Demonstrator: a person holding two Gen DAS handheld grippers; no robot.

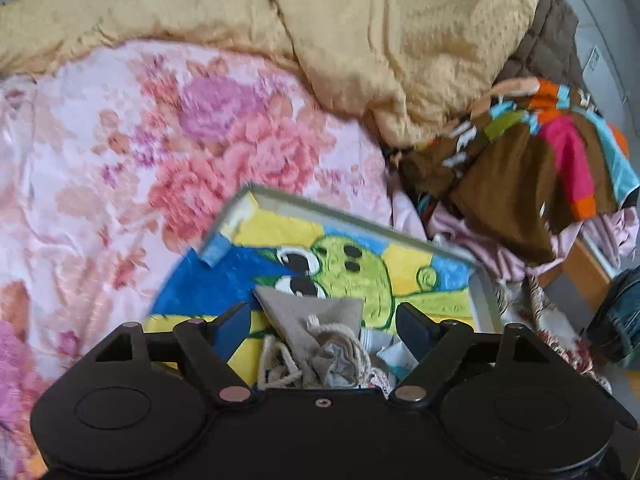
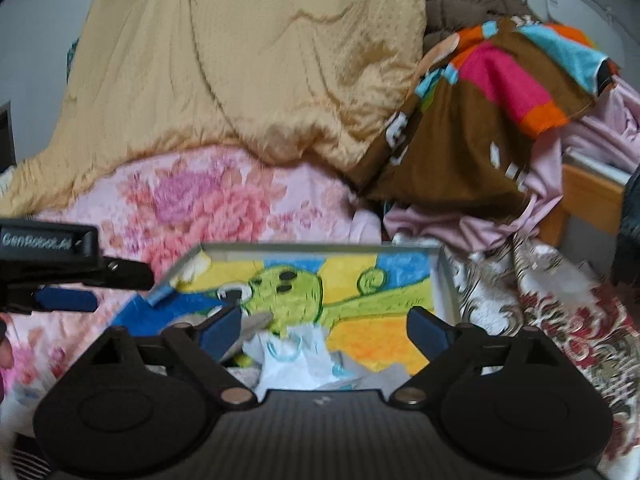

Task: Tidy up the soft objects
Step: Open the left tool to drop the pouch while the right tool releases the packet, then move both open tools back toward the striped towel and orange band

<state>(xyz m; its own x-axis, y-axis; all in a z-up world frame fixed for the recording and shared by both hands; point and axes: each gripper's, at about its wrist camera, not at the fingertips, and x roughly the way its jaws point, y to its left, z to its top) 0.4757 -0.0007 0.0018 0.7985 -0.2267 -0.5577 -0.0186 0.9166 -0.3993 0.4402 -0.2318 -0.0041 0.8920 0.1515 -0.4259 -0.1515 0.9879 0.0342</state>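
A shallow grey box (image 1: pixel 486 292) lined with a green cartoon drawing lies on the bed; it also shows in the right wrist view (image 2: pixel 446 280). A grey drawstring pouch (image 1: pixel 316 328) with beige cord lies in it, between the spread fingers of my left gripper (image 1: pixel 324 320), which is open just above it. A white cloth with light blue print (image 2: pixel 296 356) lies in the box under my right gripper (image 2: pixel 326 328), which is open. The left gripper shows at the left of the right wrist view (image 2: pixel 68 280).
A pink floral sheet (image 1: pixel 120 160) covers the bed. A yellow quilt (image 1: pixel 360 40) is heaped behind. A brown multicoloured garment (image 1: pixel 520 168) and pink cloth (image 2: pixel 500 216) pile at the right, by a wooden bed frame (image 2: pixel 588 196). A red-and-white patterned blanket (image 2: pixel 560 304) lies beside the box.
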